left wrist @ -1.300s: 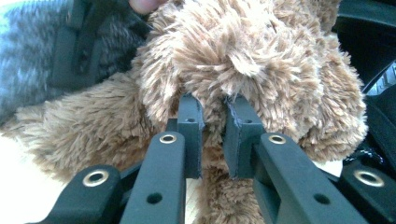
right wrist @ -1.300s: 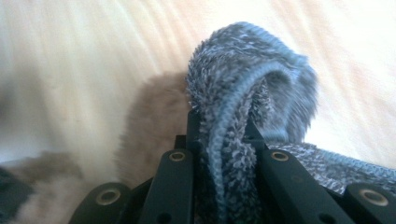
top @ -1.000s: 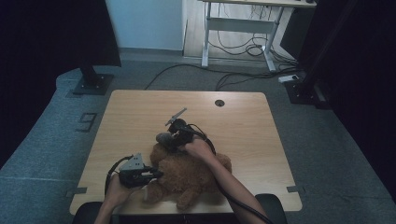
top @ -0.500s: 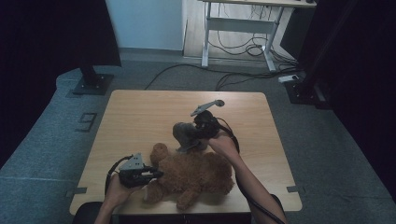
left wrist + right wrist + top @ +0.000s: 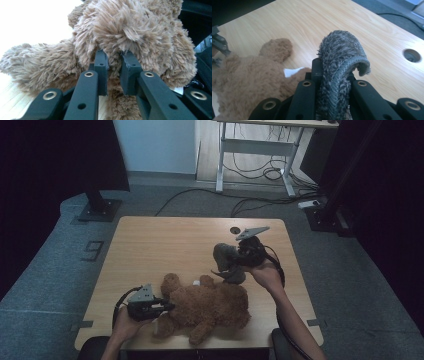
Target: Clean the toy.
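Your left gripper point(image 5: 162, 306) is clamped on the fur of the shaggy brown plush teddy bear point(image 5: 207, 306) lying at the near edge of the light wooden table point(image 5: 160, 245). Your right gripper point(image 5: 231, 266) pinches a fuzzy grey fabric piece point(image 5: 225, 260), held above the table just beyond the bear.

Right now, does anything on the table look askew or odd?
Nothing is damaged or spilled. The fluffy brown teddy bear sprawls on its side at the table's near edge, pinched by the left claw; the right claw holds a grey fuzzy fabric piece aloft.

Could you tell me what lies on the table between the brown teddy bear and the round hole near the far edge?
In the high view, the right gripper hangs there, shut on a grey fuzzy garment, between the teddy bear and the hole.
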